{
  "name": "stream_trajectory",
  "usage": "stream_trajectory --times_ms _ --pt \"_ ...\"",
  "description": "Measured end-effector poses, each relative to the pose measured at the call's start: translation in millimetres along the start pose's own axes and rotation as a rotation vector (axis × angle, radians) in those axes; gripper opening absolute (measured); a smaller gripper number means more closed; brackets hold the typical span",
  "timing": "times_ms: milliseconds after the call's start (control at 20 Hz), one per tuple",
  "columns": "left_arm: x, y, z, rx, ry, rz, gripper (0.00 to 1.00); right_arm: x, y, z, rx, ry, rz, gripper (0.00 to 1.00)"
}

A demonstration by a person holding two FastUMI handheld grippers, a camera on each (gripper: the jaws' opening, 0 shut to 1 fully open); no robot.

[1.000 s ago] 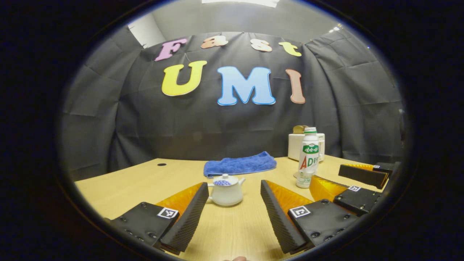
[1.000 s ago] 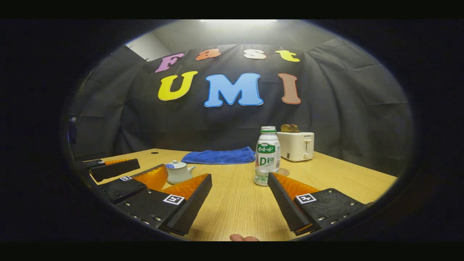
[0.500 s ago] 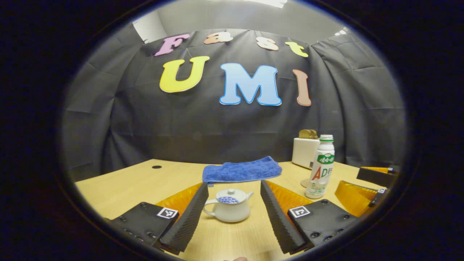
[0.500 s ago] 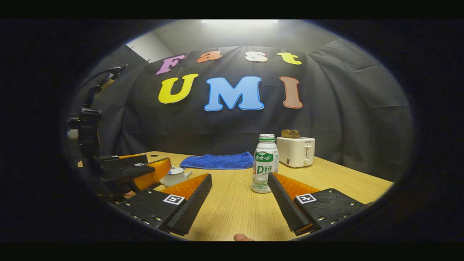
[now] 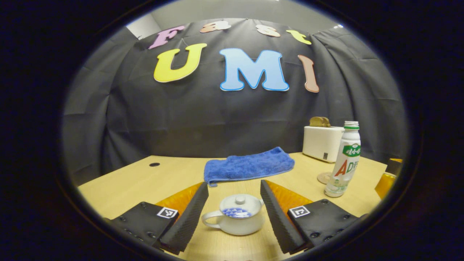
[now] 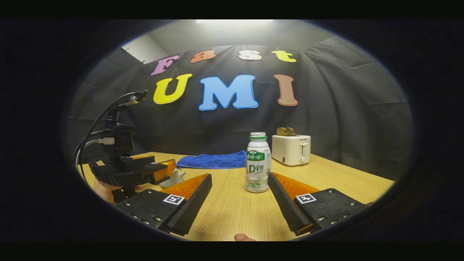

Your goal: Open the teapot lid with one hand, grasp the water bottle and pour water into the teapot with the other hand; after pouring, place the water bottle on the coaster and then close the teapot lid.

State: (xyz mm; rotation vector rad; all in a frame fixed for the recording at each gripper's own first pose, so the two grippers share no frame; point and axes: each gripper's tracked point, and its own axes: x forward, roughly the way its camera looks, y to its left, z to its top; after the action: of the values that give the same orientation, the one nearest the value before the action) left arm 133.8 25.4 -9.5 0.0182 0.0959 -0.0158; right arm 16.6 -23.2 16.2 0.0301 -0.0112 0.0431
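near the front edge of the light wooden table (image 5: 127, 181), the small white ceramic teapot (image 5: 235, 219) with a blue pattern sits between the spread fingers of the left gripper (image 5: 235, 214), its round lid (image 5: 240, 204) on and its knob pointing up. the jaws stand wide apart with the pot framed between them but not touched, which reads as lining up to take the lid by its knob. in the right gripper view the left gripper (image 6: 127, 172) shows low at the table's left side, held by a hand (image 6: 105, 190), with the teapot (image 6: 174, 177) half hidden behind it.

toward the middle of the table, the white plastic water bottle (image 6: 257, 163) with a green cap and label stands upright ahead of the right gripper (image 6: 239, 195), whose fingers are also spread wide and holding nothing; the bottle lies just beyond the tips, so this hand seems poised for a side grasp. a round brown coaster (image 5: 323, 177) lies just behind the bottle, handy for setting it down after pouring. a folded blue towel (image 5: 250, 165) rests toward the back edge, and a white toaster (image 6: 291, 149) with bread in its slots stands at the back right. the task looks barely begun: lid shut, bottle not yet lifted.
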Motion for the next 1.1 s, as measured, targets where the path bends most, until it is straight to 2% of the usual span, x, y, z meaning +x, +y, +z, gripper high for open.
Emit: stream_trajectory --times_ms 250,400,550,600,750,850,1000,1050,1100 --pt "8.3 -3.2 -9.7 0.029 0.027 -0.005 0.98 1.2 -4.5 -3.0 0.025 0.013 0.0 0.95" --pt "15.0 -5.3 -11.1 0.038 0.028 -0.028 0.89 -0.2 -5.6 -0.5 0.035 0.01 0.001 0.95" --pt "19.8 -8.4 -15.8 0.033 0.065 -0.049 0.66 -2.0 -6.0 1.9 0.039 0.005 0.005 0.96" --pt "23.1 -8.2 -14.2 0.03 0.06 -0.051 0.62 -2.5 -7.0 2.4 0.038 0.004 0.002 0.95" --pt "26.3 -9.7 -14.9 0.038 0.055 -0.074 0.28 0.2 -12.1 -0.7 0.033 0.012 -0.003 0.95" --pt "26.4 -9.3 -12.5 0.043 0.048 -0.08 0.18 4.1 -15.3 -1.5 0.028 0.017 -0.01 0.96" --pt "24.9 -6.1 -6.4 0.026 0.026 -0.083 0.14 13.0 -19.3 -1.7 0.012 0.025 -0.015 0.95" --pt "22.4 -5.3 -0.8 0.023 0.008 -0.084 0.09 16.3 -22.2 -1.2 0.004 0.023 -0.019 0.95" --pt "17.9 -4.1 9.0 0.019 -0.02 -0.082 0.13 19.6 -25.6 0.8 0.002 0.022 -0.022 0.95"
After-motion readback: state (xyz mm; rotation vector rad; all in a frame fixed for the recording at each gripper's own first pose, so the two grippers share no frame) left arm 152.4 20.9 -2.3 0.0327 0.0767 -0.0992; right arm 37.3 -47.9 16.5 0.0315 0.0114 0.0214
